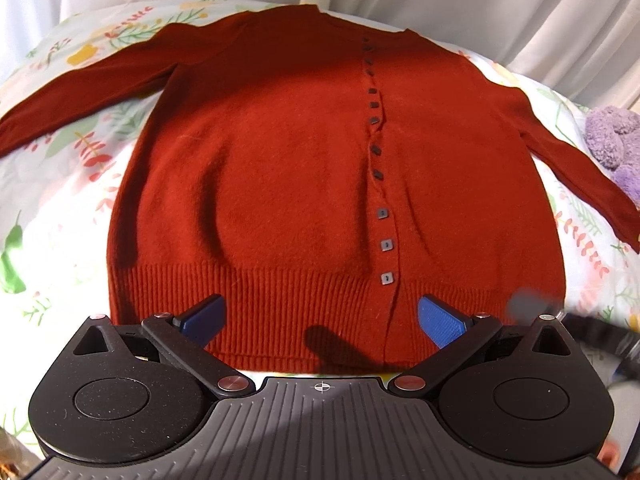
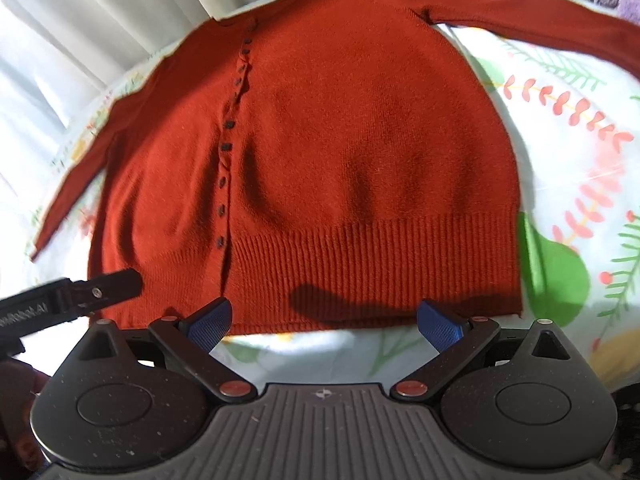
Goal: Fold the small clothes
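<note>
- While you hold both tools low at the near hem, the red cardigan (image 1: 280, 168) lies spread flat and buttoned on the floral bedsheet (image 1: 60, 208), collar away from you and both sleeves stretched out to the sides.
- Your left gripper (image 1: 320, 320) has its blue pads (image 1: 440, 320) spread wide, grasping nothing, hovering over the ribbed hem (image 1: 280, 300) close to the button row (image 1: 380, 184).
- Your right gripper (image 2: 326, 320) is likewise released, its pads (image 2: 438, 324) wide apart at the hem's near edge, with bare sheet showing between them.
- From the right wrist view, the left tool's black finger (image 2: 116, 284) pokes in over the cardigan's lower corner; whether it touches the knit, you cannot tell.
- A purple plush toy (image 1: 616, 140) sits on the sheet just beyond the sleeve (image 1: 580, 168) on that side.
- White curtains (image 1: 480, 0) hang behind the bed.
</note>
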Available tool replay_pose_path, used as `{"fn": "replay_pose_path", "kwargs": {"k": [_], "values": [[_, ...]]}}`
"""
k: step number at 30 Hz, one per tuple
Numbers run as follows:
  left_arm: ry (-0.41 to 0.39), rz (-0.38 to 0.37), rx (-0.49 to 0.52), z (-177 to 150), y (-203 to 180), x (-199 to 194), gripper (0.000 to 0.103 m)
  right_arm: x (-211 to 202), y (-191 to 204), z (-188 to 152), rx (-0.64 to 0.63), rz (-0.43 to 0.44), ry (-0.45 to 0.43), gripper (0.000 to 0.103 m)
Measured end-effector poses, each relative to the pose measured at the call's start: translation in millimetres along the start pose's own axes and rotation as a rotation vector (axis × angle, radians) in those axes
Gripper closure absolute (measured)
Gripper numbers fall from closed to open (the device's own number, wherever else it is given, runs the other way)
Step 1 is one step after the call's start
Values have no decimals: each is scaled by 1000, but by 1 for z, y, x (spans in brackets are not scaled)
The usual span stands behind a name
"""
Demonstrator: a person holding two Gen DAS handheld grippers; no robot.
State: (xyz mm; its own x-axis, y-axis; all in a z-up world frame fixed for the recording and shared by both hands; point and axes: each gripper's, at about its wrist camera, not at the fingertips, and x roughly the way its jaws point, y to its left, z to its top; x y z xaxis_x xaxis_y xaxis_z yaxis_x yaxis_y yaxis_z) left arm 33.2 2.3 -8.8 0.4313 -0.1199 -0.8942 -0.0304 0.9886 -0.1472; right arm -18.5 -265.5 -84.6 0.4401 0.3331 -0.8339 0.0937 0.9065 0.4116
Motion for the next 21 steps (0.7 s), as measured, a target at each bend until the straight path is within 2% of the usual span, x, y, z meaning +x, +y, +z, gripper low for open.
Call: {"fn": "replay_pose_path", "kwargs": {"k": [1, 3, 5, 6, 7, 10, 13, 14, 15, 17, 19, 21], "values": [[-2, 9, 10, 2, -3, 1, 0, -4, -5, 3, 11, 31, -36, 4], [0, 18, 52, 7, -9, 3, 0, -21, -17, 10, 20, 83, -229, 4], [-10, 9, 91, 10, -16, 2, 0, -43, -35, 21, 11, 64, -478, 4], [-21, 6, 103, 12, -19, 2, 0, -52, -48, 30, 28, 41, -562, 4], [-30, -2, 109, 14, -20, 2, 0, -57, -65, 41, 72, 20, -609, 4], [-48, -46, 94, 21, -20, 6, 0, -61, -142, 77, 346, 8, -598, 4], [-43, -94, 59, 28, -16, 10, 0, -59, -219, 88, 629, -22, -677, 8], [-37, -84, 54, 31, -16, 12, 0, -58, -240, 90, 689, -43, -692, 18], [-35, -67, 51, 35, -17, 14, 0, -57, -256, 92, 735, -75, -701, 32], [-34, -41, 43, 42, -16, 17, 0, -49, -281, 94, 806, -123, -701, 50], [-30, -36, 28, 51, -14, 21, 0, -39, -301, 95, 881, -113, -687, 55], [-29, -34, 13, 59, -13, 25, 0, -31, -312, 94, 932, -83, -714, 70]]}}
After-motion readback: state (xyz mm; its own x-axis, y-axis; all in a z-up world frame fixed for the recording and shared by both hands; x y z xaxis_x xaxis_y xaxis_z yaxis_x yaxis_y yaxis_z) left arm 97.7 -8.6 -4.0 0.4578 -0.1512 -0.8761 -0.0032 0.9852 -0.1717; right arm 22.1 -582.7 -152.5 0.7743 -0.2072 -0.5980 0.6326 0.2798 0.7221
